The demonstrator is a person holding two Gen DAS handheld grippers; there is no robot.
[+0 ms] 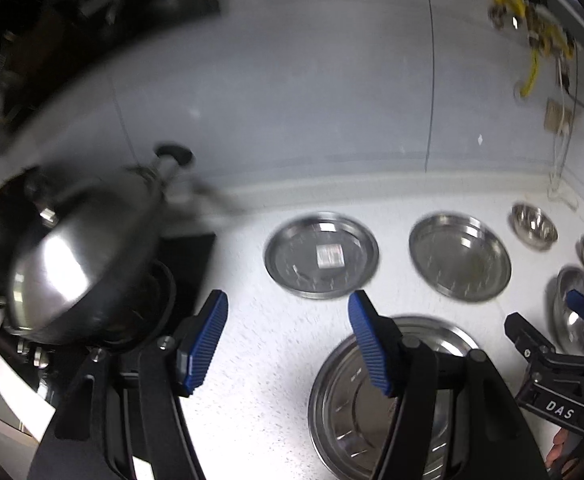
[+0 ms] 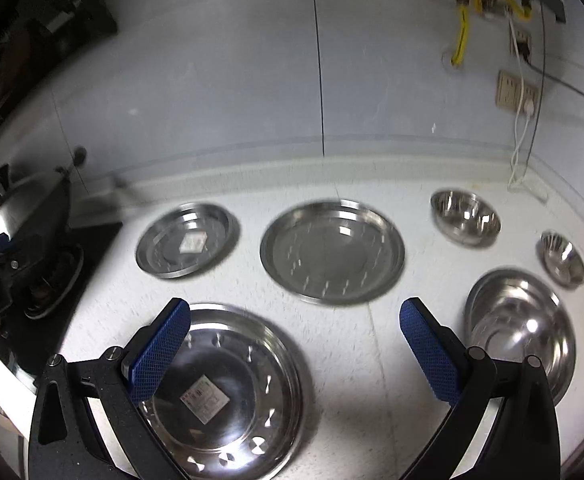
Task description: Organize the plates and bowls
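Plates and bowls lie singly across the bench (image 2: 352, 360), none stacked: nearest, a labelled plate (image 2: 228, 392) and big bowl (image 2: 524, 332); farther, two plates (image 2: 332, 252) and two small bowls (image 2: 466, 218). Both grippers' fingers (image 2: 160, 348) gape empty, so sorting seems unstarted.

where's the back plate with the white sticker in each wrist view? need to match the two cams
Left wrist: the stickered back plate sits centre, just above and between the left gripper fingertips.
Right wrist: the same plate lies left of centre, above the left fingertip of the right gripper.
Shared landmark: the bare larger plate lies immediately right of it in both views.
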